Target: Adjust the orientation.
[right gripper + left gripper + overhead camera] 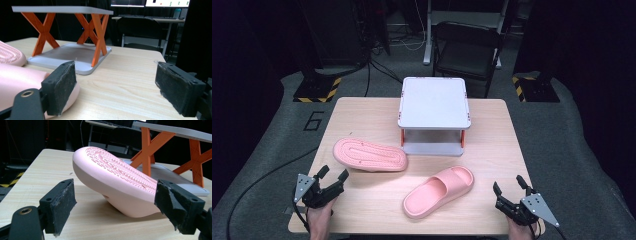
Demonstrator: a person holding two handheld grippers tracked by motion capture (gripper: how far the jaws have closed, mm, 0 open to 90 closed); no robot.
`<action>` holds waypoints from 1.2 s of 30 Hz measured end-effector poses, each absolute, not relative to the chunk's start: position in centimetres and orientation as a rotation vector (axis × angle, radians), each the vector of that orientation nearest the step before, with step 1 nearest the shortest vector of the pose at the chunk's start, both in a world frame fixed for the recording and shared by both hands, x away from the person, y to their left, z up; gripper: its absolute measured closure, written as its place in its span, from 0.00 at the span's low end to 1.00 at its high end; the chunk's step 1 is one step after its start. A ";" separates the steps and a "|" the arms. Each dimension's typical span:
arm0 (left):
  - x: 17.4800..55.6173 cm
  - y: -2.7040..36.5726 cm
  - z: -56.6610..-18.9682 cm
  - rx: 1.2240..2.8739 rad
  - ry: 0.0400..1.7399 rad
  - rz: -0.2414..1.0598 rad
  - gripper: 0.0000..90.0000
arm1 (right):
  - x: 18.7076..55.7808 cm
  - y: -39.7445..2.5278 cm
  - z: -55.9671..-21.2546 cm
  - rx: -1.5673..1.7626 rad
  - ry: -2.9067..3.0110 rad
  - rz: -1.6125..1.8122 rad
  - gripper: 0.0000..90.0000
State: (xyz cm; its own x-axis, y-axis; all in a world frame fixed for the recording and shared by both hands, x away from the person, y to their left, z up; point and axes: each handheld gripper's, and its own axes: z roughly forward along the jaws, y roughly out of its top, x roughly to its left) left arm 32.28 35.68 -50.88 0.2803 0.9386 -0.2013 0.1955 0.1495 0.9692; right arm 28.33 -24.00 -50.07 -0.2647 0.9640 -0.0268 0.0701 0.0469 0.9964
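Observation:
Two pink slippers lie on the wooden table (492, 125). One slipper (369, 154) rests sole up at the left; its ridged sole (117, 173) rises just ahead of my left gripper (115, 205). The other slipper (439, 190) sits upright at centre front, and its side (22, 85) shows at the left of the right gripper view. My left gripper (333, 177) stands open at the front left, short of the upturned slipper. Near the front right corner my right gripper (509, 186) is open with nothing between its fingers.
A small grey two-level rack (433, 102) with orange cross legs (97, 32) stands at the back centre of the table. A black chair (467, 47) and cables lie on the floor beyond. Bare wood lies between the upright slipper and my right gripper.

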 end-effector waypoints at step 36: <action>32.3 35.3 -51.2 1.361 1.156 0.737 0.21 | 28.5 -24.3 -50.3 1.166 1.445 1.320 0.19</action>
